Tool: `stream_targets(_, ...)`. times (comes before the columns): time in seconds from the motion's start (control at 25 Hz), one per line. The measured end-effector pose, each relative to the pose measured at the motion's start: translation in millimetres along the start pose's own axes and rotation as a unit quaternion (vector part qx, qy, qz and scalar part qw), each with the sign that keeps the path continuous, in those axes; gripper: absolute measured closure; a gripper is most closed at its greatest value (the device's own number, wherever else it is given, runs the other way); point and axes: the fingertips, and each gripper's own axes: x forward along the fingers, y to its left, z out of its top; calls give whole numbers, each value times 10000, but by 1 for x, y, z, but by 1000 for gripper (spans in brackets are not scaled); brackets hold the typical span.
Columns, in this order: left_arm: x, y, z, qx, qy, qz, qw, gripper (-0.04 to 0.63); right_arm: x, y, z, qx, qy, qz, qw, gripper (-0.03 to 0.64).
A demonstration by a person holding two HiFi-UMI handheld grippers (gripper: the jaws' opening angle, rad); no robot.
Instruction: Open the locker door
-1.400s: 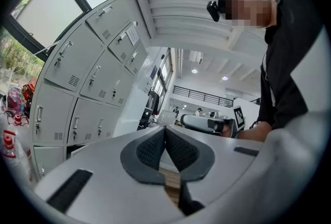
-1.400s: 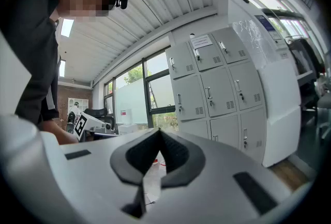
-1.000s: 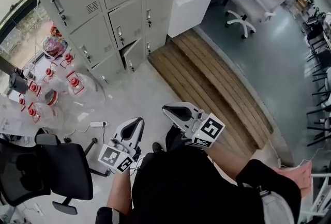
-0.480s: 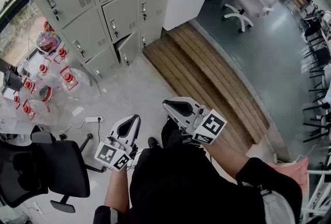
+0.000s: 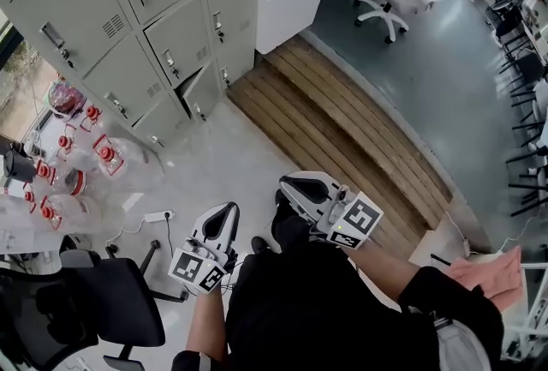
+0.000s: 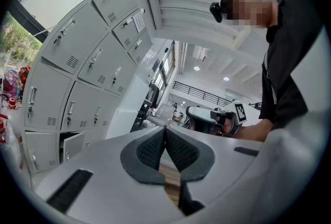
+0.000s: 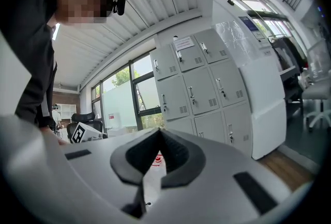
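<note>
The lockers (image 5: 128, 9) fill the upper left of the head view, and one low door (image 5: 201, 92) stands slightly ajar. At lower centre, well apart from them, the left gripper (image 5: 228, 208) and the right gripper (image 5: 286, 184) each have their jaws pressed together on nothing. Red-capped bottles (image 5: 86, 164) and a black chair (image 5: 103, 309) sit at the left.
</note>
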Motion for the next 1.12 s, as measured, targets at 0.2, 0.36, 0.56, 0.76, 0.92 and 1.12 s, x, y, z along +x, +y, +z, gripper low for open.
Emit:
stream_targets(0.2,21,7,7,104,39,-18,9999,580,16,-4,3,-111,-103,474,9988,606)
stream_targets(0.36,44,25,17,117,10,134,9998,580,33,-31,13,-70,-260,653,9975,606)
stream_targets(0.56,86,34,38,383,-38,241,9990,580,41,-77,22,-22,-289,740,9968,606)
stream_targets(0.76,124,40,70,555,-138,405,9975,580,53,-118,45,37,-353,902,9953,606)
stream_targets(0.92,148,44,88,614,-155,592,9962,580,61,-145,60,114,-365,1120,9930,606)
stream_targets(1.12,176,52,93,619,-208,798,9947,580,66,-176,55,197,-318,1379,9897,606)
